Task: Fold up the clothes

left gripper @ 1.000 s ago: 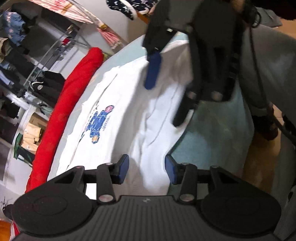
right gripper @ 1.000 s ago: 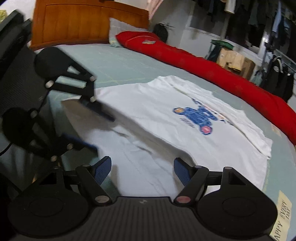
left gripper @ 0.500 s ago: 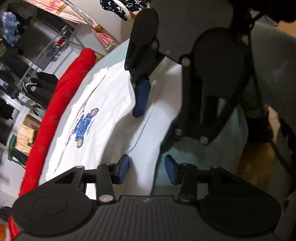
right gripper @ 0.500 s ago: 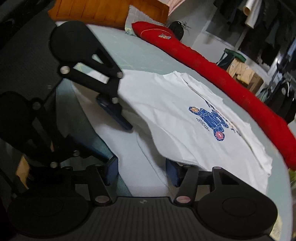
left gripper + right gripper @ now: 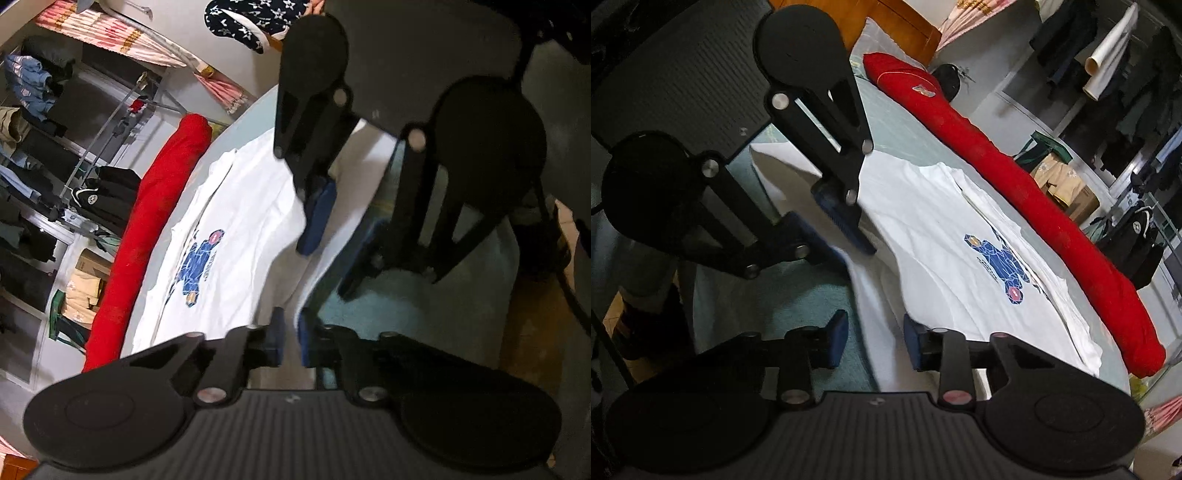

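A white T-shirt (image 5: 240,221) with a blue print lies flat on the bed, print up. My left gripper (image 5: 290,334) is shut on the shirt's near edge, with a thin fold of white cloth pinched between its blue pads. From the right wrist view the same gripper (image 5: 849,251) bites that edge at the upper left. My right gripper (image 5: 874,341) straddles the shirt's (image 5: 934,236) edge further along. Its jaws are closing with the cloth between them, and the pads still stand apart from it. In the left wrist view the right gripper (image 5: 325,271) hangs close ahead.
A long red bolster (image 5: 1015,177) lies along the far side of the pale green bed (image 5: 406,306). A wooden headboard (image 5: 897,26) stands behind. Clothes racks (image 5: 37,147) and a cardboard box (image 5: 1063,181) line the wall. Wooden floor (image 5: 528,332) shows beside the bed's edge.
My left jaws have shut on the shirt's edge. The right gripper has come lower and nearer to the left one, has rolled, and its jaws have narrowed around the edge.
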`<state>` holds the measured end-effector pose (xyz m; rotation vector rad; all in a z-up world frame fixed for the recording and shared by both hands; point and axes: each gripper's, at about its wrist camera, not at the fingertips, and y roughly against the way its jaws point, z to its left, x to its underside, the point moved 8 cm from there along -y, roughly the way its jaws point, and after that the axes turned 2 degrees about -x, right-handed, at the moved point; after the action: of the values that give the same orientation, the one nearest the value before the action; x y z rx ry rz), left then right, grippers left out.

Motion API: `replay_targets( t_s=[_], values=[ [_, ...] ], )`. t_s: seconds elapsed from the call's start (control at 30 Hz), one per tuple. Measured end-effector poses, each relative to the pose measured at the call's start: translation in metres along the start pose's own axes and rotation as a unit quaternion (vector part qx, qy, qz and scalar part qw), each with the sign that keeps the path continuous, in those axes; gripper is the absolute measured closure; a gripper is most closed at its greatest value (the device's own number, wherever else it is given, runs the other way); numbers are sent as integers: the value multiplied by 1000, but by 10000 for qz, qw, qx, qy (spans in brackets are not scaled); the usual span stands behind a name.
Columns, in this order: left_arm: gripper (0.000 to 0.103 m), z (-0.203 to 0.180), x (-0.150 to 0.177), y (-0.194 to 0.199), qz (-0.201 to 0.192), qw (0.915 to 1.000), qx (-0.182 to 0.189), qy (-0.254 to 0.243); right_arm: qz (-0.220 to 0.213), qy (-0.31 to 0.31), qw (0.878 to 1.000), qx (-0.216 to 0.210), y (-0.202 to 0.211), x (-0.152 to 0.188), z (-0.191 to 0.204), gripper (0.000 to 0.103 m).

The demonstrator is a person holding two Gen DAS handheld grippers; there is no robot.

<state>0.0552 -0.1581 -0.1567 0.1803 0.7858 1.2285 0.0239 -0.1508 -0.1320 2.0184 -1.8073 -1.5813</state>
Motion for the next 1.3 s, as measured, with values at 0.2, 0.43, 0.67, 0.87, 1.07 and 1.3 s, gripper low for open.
replay_targets(
  t_s=[0.2, 0.43, 0.67, 0.87, 1.07, 1.3],
  values=[
    [88, -2, 6, 1, 96, 9999, 36, 72, -30, 60, 10000, 66, 1, -6, 3, 91],
    [100, -4, 17, -2, 299, 9993, -201, 120, 151, 130, 9995, 255, -1, 0, -1, 91],
    [103, 19, 10, 30, 91, 9961, 201, 849, -9, 99, 9999, 25, 26, -8, -9, 102],
    [101, 2, 25, 25, 475, 9897, 794, 1096, 526, -155, 9958, -733, 20, 7, -6, 102],
    [92, 2, 40, 61, 491, 9835, 1291, 1170, 709, -396, 9905, -1113, 34, 23, -4, 99],
    [75, 75, 44, 54, 344, 9766, 468, 2073, 210, -1066, 9927, -515, 67, 13, -72, 76]
  ],
)
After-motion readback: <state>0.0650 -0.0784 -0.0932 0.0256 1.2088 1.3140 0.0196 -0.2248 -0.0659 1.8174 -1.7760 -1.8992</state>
